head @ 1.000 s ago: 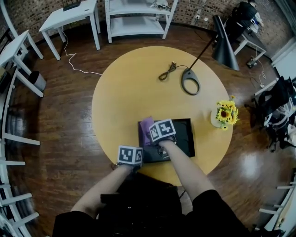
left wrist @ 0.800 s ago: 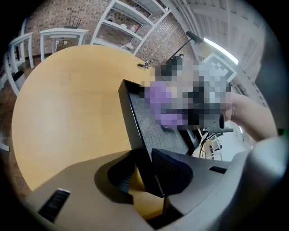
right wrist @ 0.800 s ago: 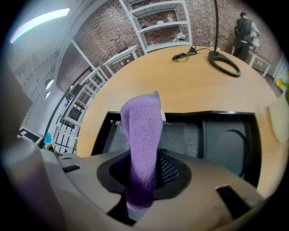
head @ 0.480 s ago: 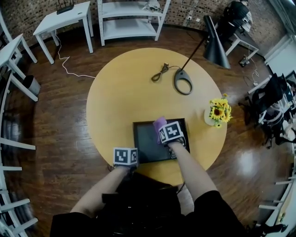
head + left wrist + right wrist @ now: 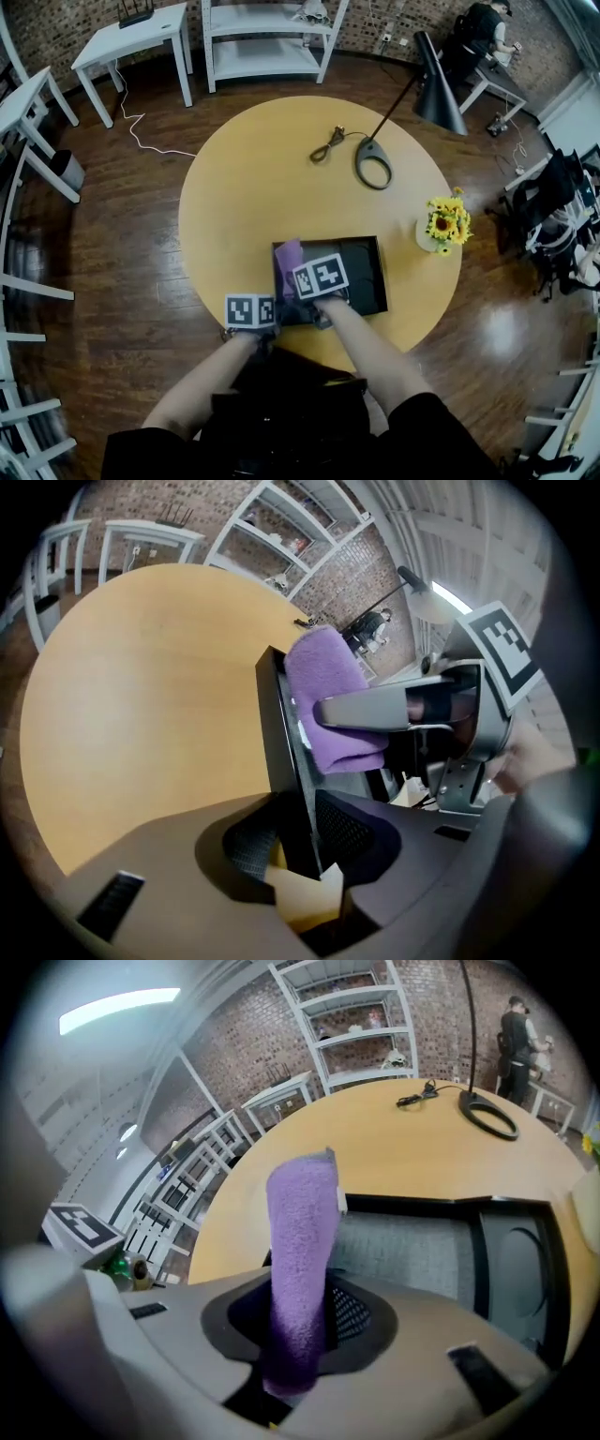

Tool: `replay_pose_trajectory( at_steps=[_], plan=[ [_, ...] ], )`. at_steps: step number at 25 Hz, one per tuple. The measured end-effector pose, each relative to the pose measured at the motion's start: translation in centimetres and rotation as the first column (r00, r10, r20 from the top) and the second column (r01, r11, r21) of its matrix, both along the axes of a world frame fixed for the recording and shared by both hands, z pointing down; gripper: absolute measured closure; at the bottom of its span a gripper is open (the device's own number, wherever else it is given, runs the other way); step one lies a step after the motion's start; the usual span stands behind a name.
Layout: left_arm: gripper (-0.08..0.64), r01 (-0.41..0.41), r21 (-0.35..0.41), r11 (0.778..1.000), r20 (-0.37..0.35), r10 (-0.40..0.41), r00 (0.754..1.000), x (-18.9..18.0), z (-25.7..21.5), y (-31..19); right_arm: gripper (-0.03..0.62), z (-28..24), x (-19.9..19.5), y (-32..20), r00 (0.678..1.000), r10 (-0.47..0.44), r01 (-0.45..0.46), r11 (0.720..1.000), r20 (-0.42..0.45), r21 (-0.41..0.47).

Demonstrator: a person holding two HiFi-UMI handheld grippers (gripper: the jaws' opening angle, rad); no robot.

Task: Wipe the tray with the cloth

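The right gripper [image 5: 298, 1330], clamped on the upright purple cloth [image 5: 288, 257], had swung back from the right half of the black tray [image 5: 361, 272] to its left side. That put it at lower centre of the head view, where it had also stood a second earlier. The left gripper [image 5: 302, 850] stayed pinched narrow on the tray's near-left rim at the edge of the round yellow counter [image 5: 272, 187], while the lamp base [image 5: 373, 165] and flowers [image 5: 444, 223] kept their places at upper and right centre.
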State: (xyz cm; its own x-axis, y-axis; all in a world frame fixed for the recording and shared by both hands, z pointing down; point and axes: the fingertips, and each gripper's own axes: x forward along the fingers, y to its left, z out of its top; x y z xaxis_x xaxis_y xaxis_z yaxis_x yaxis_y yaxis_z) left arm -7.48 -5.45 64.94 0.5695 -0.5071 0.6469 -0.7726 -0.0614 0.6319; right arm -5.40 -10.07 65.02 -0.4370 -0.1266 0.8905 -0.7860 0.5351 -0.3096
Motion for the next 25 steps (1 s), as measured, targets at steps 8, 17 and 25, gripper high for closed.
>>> replay_pose_trajectory(
  at_steps=[8,17,25],
  plan=[
    [0.439,-0.027,-0.043,0.999,-0.018,0.027,0.999,0.8,0.6,2.3,0.49,2.0,-0.8,2.4,0.999,-0.039,0.038,0.999,-0.031,-0.033],
    [0.443,-0.024,-0.052,0.998,-0.006,0.024,1.0,0.5,0.9,2.4,0.489,2.0,5.7,0.8,0.99,-0.04,0.045,0.999,-0.136,0.031],
    [0.445,0.001,-0.038,0.999,-0.01,-0.002,1.0,0.4,0.7,2.4,0.489,0.8,11.0,-1.0,0.957,-0.06,0.112,0.979,-0.283,0.17]
  ],
)
